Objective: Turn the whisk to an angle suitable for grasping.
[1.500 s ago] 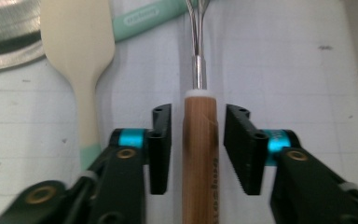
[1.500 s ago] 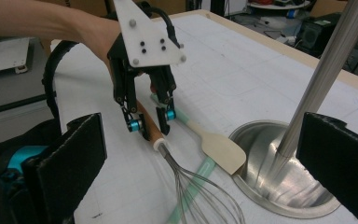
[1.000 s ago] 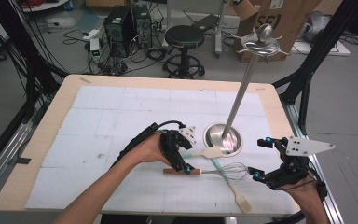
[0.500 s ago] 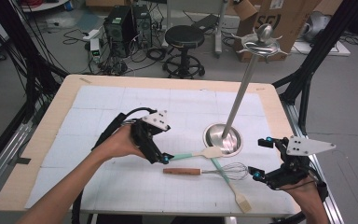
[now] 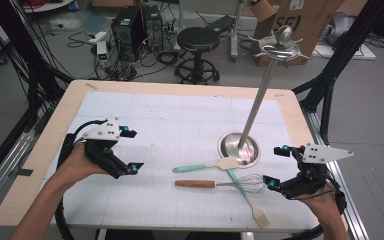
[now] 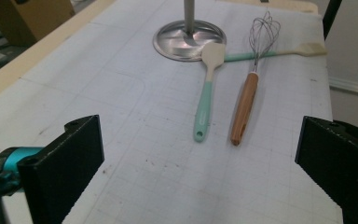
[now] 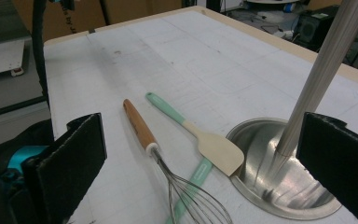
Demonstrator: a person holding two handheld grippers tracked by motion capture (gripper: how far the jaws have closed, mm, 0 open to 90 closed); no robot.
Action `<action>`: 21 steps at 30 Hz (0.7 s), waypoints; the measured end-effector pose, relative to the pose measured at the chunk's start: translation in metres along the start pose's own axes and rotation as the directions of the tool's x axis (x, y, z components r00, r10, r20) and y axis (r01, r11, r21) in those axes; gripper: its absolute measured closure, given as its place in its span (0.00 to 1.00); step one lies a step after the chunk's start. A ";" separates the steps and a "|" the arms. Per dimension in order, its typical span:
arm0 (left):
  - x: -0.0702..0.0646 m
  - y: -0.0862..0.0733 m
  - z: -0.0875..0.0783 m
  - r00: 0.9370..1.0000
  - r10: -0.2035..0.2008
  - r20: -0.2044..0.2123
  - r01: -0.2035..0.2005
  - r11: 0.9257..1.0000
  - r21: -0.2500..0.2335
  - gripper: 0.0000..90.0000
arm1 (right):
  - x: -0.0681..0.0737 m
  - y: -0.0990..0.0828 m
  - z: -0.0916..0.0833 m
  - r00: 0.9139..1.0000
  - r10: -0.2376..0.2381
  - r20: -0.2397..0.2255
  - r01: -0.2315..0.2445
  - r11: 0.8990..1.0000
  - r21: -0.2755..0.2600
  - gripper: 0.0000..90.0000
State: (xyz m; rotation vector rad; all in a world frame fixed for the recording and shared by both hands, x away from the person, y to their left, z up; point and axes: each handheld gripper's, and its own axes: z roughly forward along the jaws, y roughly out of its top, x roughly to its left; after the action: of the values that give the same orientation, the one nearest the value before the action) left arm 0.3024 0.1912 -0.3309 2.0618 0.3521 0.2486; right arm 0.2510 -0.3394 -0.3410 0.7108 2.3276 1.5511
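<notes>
A mint-handled spatula [image 5: 207,165] with a cream head lies on the white mat, its head against the round steel base [image 5: 238,148] of a tall pole stand. Below it lies a wooden-handled whisk [image 5: 220,184]. The whisk crosses a second mint spatula [image 5: 245,195] that points toward the front edge. My left gripper [image 5: 132,150] hovers left of the utensils, well apart from them. Its jaws have just been opening and stand open with nothing between them. In its own view the spatula [image 6: 207,88] and whisk [image 6: 249,93] lie ahead. My right gripper [image 5: 275,167] rests open at the right, beside the whisk's wires [image 7: 191,200].
The pole [image 5: 260,95] leans up to a hooked steel top [image 5: 280,45]. The table's wooden rim [image 5: 55,130] frames the mat. Behind the table are a black stool [image 5: 197,40], computer boxes [image 5: 130,25] and cables on the floor.
My left gripper has drawn back to the left, away from the utensils near the stand, and its jaws stand wider. The mint spatula now lies uncovered. The right gripper has not moved.
</notes>
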 end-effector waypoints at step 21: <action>-0.005 -0.051 -0.031 0.998 -0.044 -0.047 0.038 0.991 -0.130 0.02 | 0.002 -0.001 0.003 1.000 -0.006 -0.002 0.006 1.000 0.011 0.00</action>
State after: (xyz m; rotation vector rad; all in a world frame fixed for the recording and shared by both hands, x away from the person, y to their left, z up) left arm 0.2807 0.2390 -0.3607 1.9218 0.3983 0.2911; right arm 0.2507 -0.3358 -0.3428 0.7043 2.3391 1.5382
